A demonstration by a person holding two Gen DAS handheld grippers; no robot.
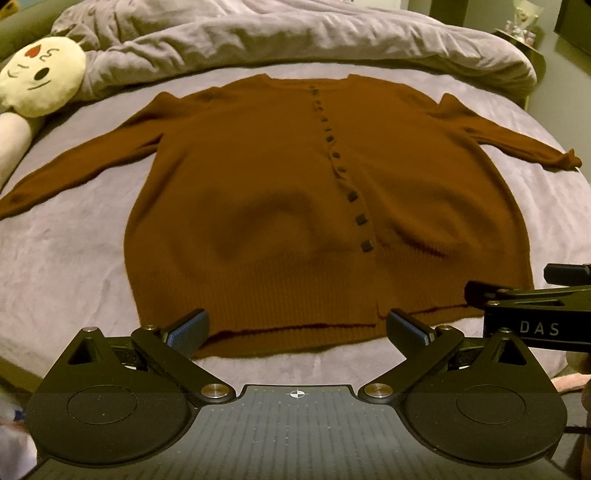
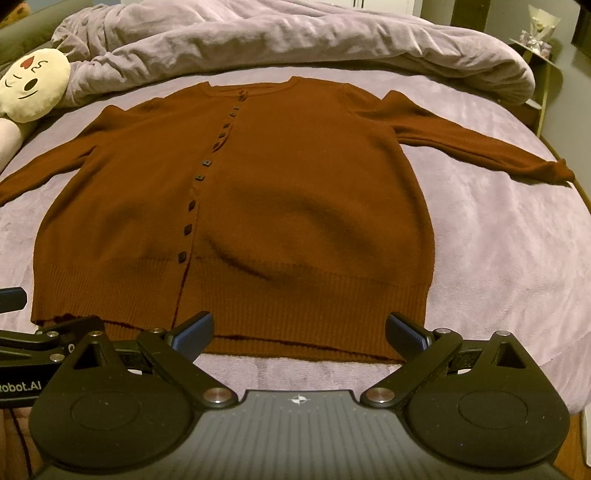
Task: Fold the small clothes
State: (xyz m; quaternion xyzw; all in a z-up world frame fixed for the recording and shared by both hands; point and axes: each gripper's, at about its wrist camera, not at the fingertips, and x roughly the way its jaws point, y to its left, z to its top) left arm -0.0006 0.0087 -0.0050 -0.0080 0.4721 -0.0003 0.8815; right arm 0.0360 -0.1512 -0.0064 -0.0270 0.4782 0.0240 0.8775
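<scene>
A brown buttoned cardigan (image 1: 266, 192) lies flat, front up, on the bed, sleeves spread to both sides; it also shows in the right wrist view (image 2: 295, 199). Its ribbed hem (image 1: 295, 325) is nearest me. My left gripper (image 1: 297, 328) is open and empty, just above the hem's left half. My right gripper (image 2: 299, 334) is open and empty over the hem's right half. The right gripper's side shows at the edge of the left wrist view (image 1: 532, 306), and the left gripper's side shows in the right wrist view (image 2: 40, 339).
The bed is covered by a lilac sheet (image 1: 74, 243). A bunched lilac duvet (image 1: 295, 33) lies beyond the collar. A cream plush toy (image 1: 40, 77) sits at the far left. A small side table (image 2: 535, 48) stands at the far right.
</scene>
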